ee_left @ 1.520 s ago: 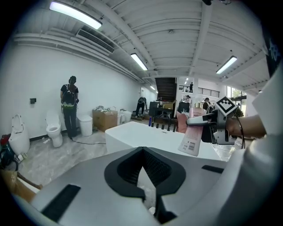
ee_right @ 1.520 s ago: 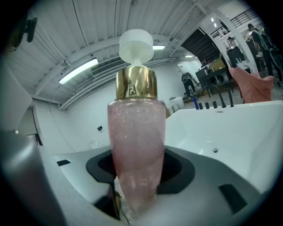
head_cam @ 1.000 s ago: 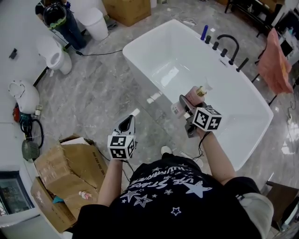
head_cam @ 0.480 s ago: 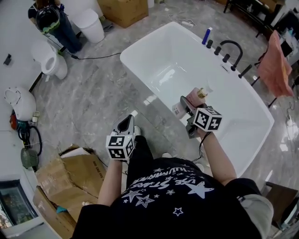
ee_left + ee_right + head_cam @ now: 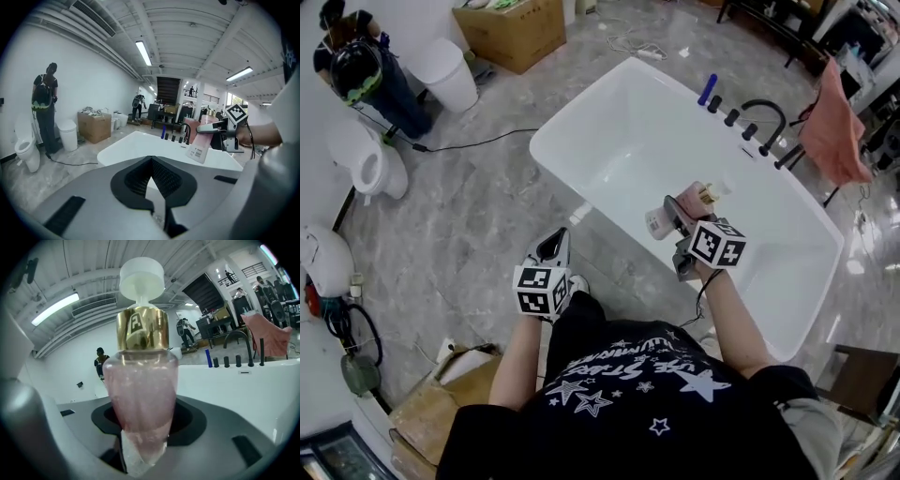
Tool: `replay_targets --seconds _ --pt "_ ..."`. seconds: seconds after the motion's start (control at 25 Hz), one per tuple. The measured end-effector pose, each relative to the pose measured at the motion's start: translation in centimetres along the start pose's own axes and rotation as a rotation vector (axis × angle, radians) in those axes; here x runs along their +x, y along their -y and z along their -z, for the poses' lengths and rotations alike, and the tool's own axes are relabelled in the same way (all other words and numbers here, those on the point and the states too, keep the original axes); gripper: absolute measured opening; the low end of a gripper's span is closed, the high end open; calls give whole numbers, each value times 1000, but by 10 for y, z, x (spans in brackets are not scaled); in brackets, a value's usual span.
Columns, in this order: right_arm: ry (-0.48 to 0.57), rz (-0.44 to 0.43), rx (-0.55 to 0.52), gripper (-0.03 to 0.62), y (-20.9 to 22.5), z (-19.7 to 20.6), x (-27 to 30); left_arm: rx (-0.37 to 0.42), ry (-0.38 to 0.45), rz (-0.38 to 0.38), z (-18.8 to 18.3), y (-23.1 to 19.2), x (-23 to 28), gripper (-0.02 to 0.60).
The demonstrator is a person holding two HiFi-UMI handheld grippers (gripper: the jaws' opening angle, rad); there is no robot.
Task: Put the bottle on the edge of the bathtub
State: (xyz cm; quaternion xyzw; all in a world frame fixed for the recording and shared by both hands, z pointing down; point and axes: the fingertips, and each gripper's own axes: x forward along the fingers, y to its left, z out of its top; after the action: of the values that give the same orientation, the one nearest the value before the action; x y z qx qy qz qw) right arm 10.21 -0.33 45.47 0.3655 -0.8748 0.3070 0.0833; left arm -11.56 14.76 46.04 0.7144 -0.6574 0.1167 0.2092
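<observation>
Since 1 second ago the person has walked on. In the head view the bathtub [image 5: 572, 101] sits closer and the cardboard box [image 5: 441, 422] has slipped toward the bottom corner, while both grippers keep their places in the frame. The right gripper [image 5: 677, 221] carries the pink bottle [image 5: 694, 199] tilted in the air above the bathtub's near rim, touching nothing. The left gripper [image 5: 553, 246] hangs over the floor, well apart. I judge this to be the carry step, with placing not yet begun.

Left gripper view: the left gripper [image 5: 152, 180] has its 2 jaws clenched together with nothing between them. The bottle [image 5: 202, 140] shows off to the right, above the bathtub [image 5: 136, 143].

Right gripper view: the 2 jaws grasp the bottle [image 5: 140, 394] by its lower body, gold collar and white cap pointing away, with the bathtub [image 5: 234, 376] beyond. Next, I judge, the bottle must come upright, go down base-first onto the flat rim, and only then be let go.
</observation>
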Motion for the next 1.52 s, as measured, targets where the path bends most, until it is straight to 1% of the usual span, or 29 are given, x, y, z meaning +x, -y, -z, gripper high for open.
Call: replay_targets --seconds 0.12,0.2,0.4,0.6,0.72,0.96,1.16,1.32,1.52 --pt "32 50 6 225 -15 -18 34 43 -3 59 -24 -34 14 15" --pt "48 79 21 225 -22 -25 52 60 -14 82 -31 -56 22 15" --pt "93 160 46 225 -32 -41 89 29 -36 116 -38 -110 37 15" --pt "113 236 73 225 -28 -51 113 66 -57 171 -49 -135 60 15" --pt "105 280 89 225 -19 -51 125 63 -63 203 -56 -141 76 15" --pt "92 357 119 225 20 -61 162 86 -84 226 -75 -153 122 15" --pt "115 412 138 225 62 -87 211 135 -118 253 -101 -171 167 15" --pt "138 467 158 225 108 -112 259 143 -135 288 -124 -185 229 15" --pt "156 523 193 225 171 -146 313 193 -162 338 -161 -184 321 15"
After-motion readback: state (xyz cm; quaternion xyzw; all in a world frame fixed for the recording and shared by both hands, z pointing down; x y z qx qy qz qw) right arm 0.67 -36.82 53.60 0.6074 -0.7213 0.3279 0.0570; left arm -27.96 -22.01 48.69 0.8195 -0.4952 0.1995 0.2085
